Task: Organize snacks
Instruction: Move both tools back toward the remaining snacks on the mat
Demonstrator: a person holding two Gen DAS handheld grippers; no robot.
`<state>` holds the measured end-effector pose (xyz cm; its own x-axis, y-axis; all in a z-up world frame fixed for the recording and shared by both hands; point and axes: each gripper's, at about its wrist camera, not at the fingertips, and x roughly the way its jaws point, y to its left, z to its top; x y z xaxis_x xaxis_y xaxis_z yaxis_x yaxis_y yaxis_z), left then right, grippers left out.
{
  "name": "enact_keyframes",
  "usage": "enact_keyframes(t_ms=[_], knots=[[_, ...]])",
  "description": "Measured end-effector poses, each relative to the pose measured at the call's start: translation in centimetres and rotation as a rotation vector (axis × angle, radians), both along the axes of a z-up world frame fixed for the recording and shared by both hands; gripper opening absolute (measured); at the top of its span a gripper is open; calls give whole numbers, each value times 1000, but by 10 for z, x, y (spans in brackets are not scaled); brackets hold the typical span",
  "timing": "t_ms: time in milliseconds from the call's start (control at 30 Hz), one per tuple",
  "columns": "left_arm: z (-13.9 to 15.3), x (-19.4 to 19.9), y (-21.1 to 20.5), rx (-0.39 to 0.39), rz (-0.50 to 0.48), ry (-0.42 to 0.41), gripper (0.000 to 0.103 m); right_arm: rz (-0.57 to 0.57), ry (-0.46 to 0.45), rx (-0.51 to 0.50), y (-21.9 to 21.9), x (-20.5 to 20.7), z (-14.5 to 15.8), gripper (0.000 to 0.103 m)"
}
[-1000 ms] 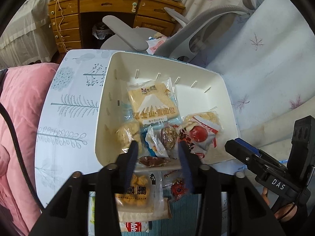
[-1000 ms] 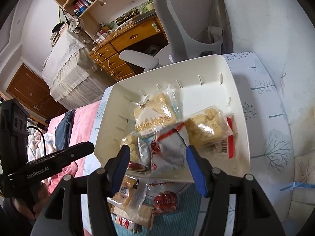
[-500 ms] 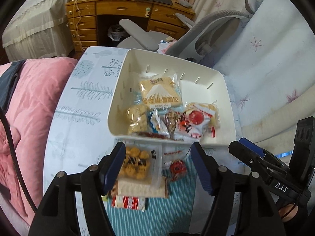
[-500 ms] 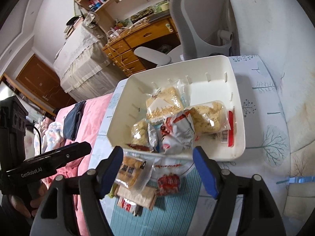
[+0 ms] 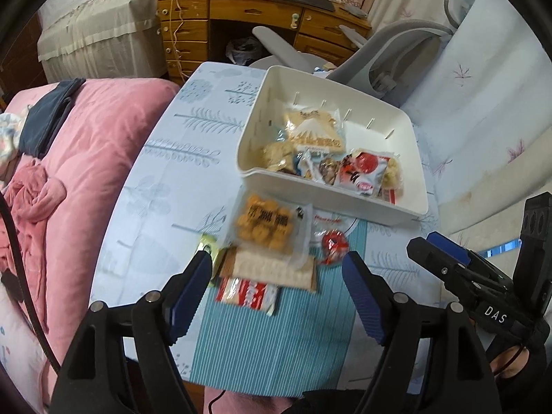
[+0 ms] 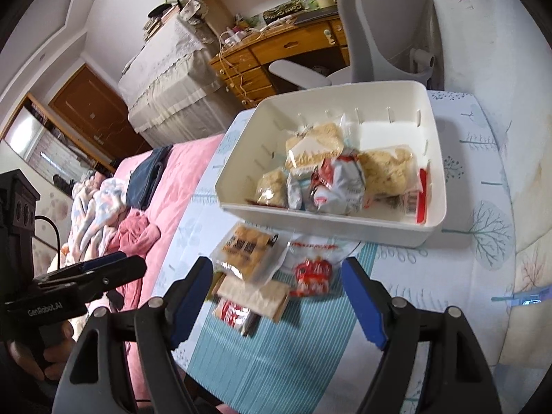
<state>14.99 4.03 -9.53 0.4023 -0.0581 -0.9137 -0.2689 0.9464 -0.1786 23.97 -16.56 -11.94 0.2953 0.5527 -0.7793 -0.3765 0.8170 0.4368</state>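
A white bin (image 5: 331, 203) (image 6: 331, 227) on the tree-print tabletop holds several snack packs, among them a bread pack with a mountain print (image 5: 314, 131) and a red-and-white packet (image 5: 362, 172). In front of it, on a teal striped mat (image 5: 276, 345), lie a bag of round cookies (image 5: 267, 224) (image 6: 245, 248), a small red sweet (image 5: 333, 243) (image 6: 312, 272), a cracker pack (image 5: 272, 269) and a red-and-white packet (image 5: 248, 293). My left gripper (image 5: 276, 262) hovers above these loose packs, jaws opening, with nothing gripped. My right gripper (image 6: 276, 265) hovers beside it, open and empty.
A pink quilt (image 5: 86, 155) with clothes on it lies left of the table. A grey office chair (image 5: 390, 51) and a wooden desk (image 5: 241, 20) stand behind the bin. A pale floral fabric (image 5: 483, 103) rises on the right.
Both grippers have drawn back from the bin's front edge toward the mat and risen a little. Both sets of jaws have spread wider. The snacks have not moved.
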Motion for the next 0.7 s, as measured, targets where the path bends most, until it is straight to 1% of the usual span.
enact_keyframes(t_ms=[133, 300, 433, 700], knots=[[-7, -14, 8, 6, -12, 21, 77, 9, 7, -21, 6, -13, -3, 77], [-21, -25, 27, -4, -57, 56, 77, -11, -2, -64, 18, -32, -5, 78], [-30, -30, 47, 2, -119, 91, 77, -70, 12, -91, 32, -49, -7, 78], [-38, -26, 83, 21, -281, 110, 77, -231, 41, -105, 64, -79, -12, 78]])
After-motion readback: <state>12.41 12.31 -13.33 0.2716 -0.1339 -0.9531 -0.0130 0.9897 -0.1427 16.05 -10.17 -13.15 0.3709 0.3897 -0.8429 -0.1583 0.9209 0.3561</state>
